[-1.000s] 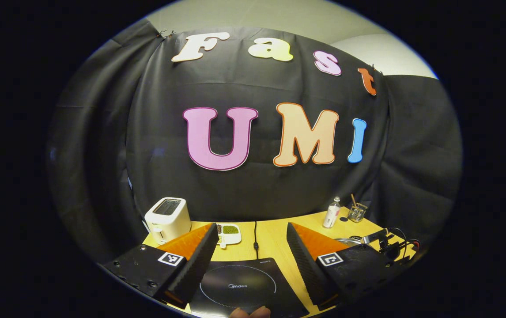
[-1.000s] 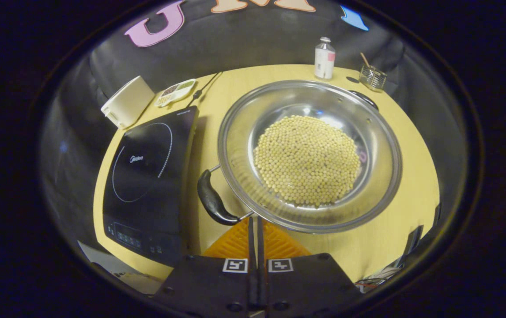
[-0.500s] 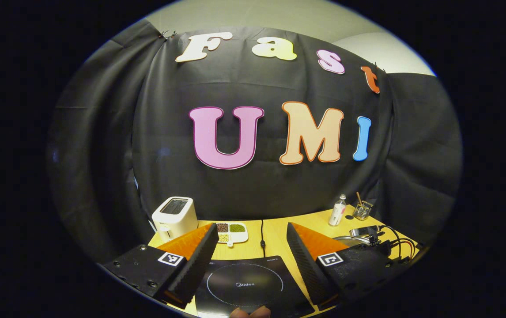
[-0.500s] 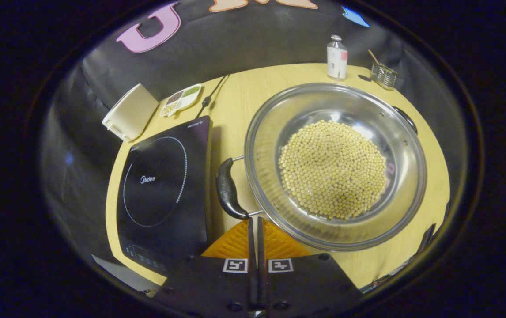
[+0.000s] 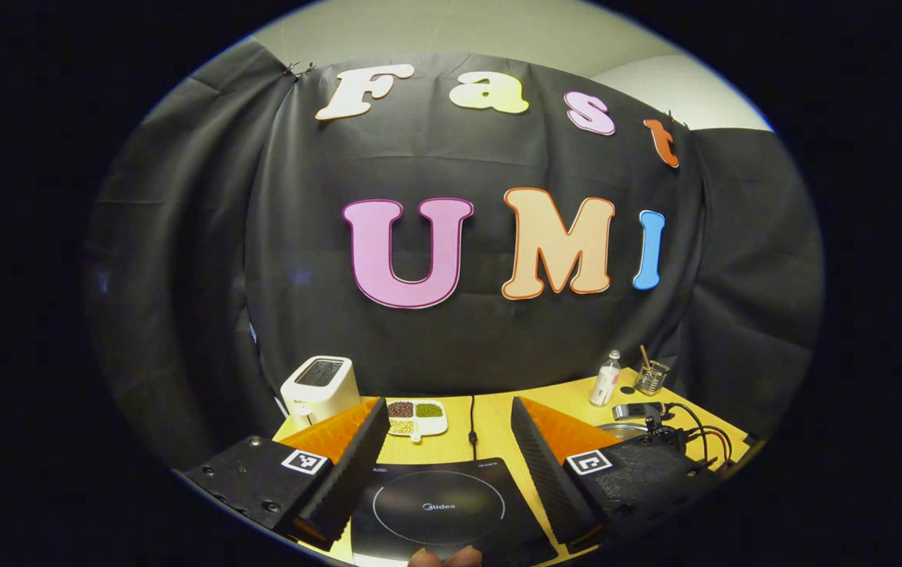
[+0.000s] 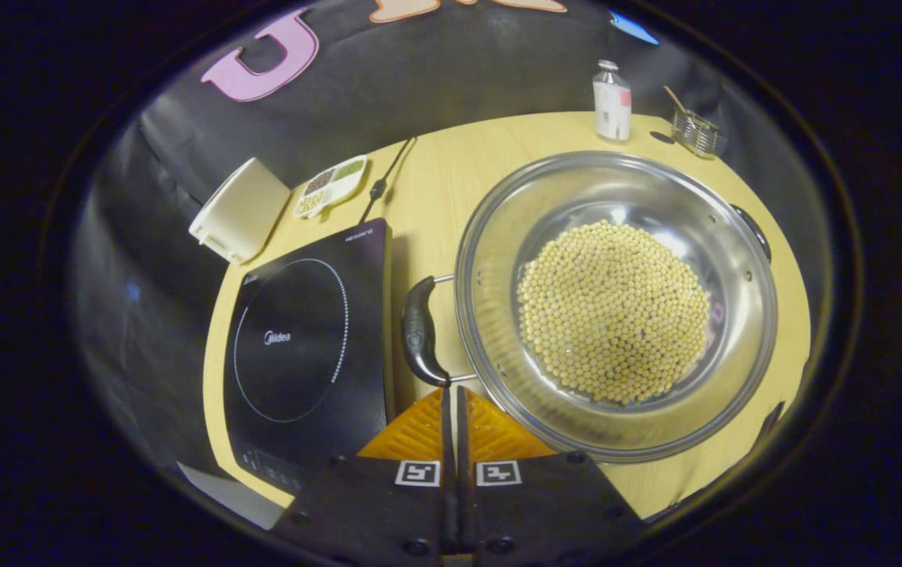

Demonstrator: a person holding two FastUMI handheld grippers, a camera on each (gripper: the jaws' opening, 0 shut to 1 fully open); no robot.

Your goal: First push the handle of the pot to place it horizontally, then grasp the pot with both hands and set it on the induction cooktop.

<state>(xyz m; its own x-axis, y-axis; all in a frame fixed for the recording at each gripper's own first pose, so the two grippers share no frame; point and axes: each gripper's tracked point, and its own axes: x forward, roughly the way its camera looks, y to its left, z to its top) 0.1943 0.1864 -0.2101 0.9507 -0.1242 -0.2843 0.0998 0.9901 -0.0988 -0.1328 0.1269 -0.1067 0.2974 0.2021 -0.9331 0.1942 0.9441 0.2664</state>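
Right claw (image 6: pixel 451 391), fingers pressed together on nothing, touches the steel pot's (image 6: pixel 490 260) black handle (image 6: pixel 419 331); left claw (image 5: pixel 445 429) gapes wide, empty.

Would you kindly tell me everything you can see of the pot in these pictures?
The pot is a wide, shallow, round pan of shiny metal, upright on the yellow table just beside the induction cooktop. A heap of pale yellow beans covers its bottom. Two black handles on thin metal rods sit on opposite sides; the far one shows at the rim's edge. The shut right gripper has its tips right at the near handle's lower end; contact is unclear.
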